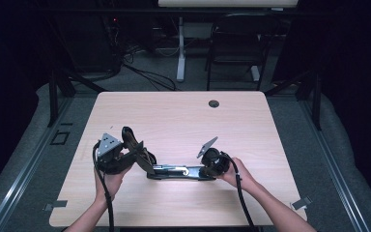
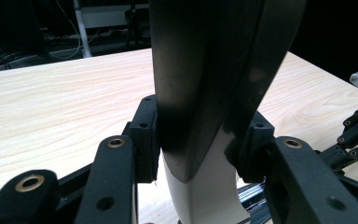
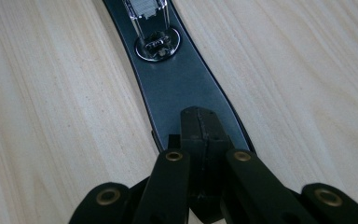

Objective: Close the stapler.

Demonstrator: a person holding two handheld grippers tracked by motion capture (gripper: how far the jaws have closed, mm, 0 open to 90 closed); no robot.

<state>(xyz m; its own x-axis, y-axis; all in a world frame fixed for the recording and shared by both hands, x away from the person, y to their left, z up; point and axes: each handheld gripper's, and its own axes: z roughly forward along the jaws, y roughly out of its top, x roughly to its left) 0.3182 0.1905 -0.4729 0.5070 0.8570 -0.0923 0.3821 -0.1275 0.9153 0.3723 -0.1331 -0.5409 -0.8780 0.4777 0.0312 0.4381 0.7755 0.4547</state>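
A long black stapler lies swung open on the wooden table (image 1: 183,121). Its flat base (image 1: 176,172) rests on the table, and its top arm (image 1: 136,145) is tilted up at the left end. My left gripper (image 1: 125,157) is shut on that raised arm; in the left gripper view the pads (image 2: 147,135) press both sides of the black arm (image 2: 205,79), whose underside is white. My right gripper (image 1: 208,169) is shut with nothing between its jaws. Its tip (image 3: 204,126) rests on the near end of the base (image 3: 182,84), below the metal staple channel (image 3: 148,11).
A round cable hole (image 1: 214,103) sits near the table's far edge. Beyond the table stand a black chair (image 1: 236,43) and a white desk leg (image 1: 180,48), with cables on the floor. Bare wood lies on all sides of the stapler.
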